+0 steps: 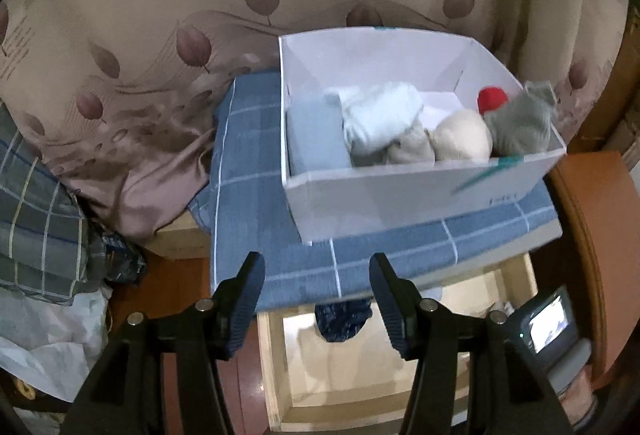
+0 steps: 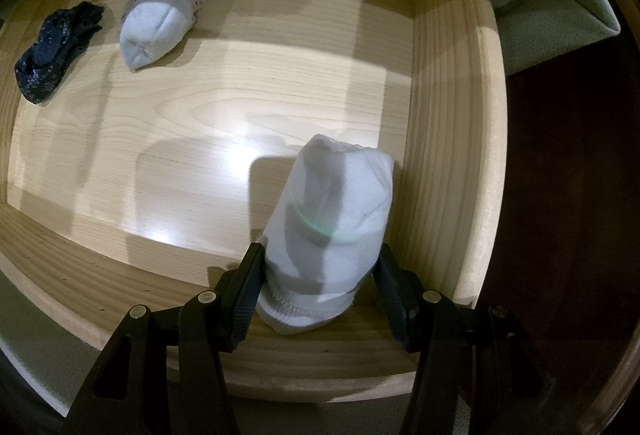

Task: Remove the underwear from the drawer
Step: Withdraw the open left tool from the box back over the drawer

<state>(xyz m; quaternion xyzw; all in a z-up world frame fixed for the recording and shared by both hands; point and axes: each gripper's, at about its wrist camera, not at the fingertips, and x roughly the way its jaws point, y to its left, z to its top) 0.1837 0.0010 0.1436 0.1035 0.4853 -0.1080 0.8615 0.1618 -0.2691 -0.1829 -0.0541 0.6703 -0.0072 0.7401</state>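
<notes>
Lying lengthwise between fingers [image 2: 384, 275]: white sock roll [image 2: 332, 227].

Leaf-print curtain [image 1: 160, 15], plaid bedding [image 1: 40, 203]

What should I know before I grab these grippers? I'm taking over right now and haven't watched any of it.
Left gripper: open, empty, above the blue checked cloth, facing the white box.
Right gripper: pointing down into the wooden drawer, jaws closed on a white rolled piece.
Done: several rolled pieces already lie in the box.
Left: lift the white piece across to the box, then fetch the grey patterned roll and the dark blue one from the drawer floor.
</notes>
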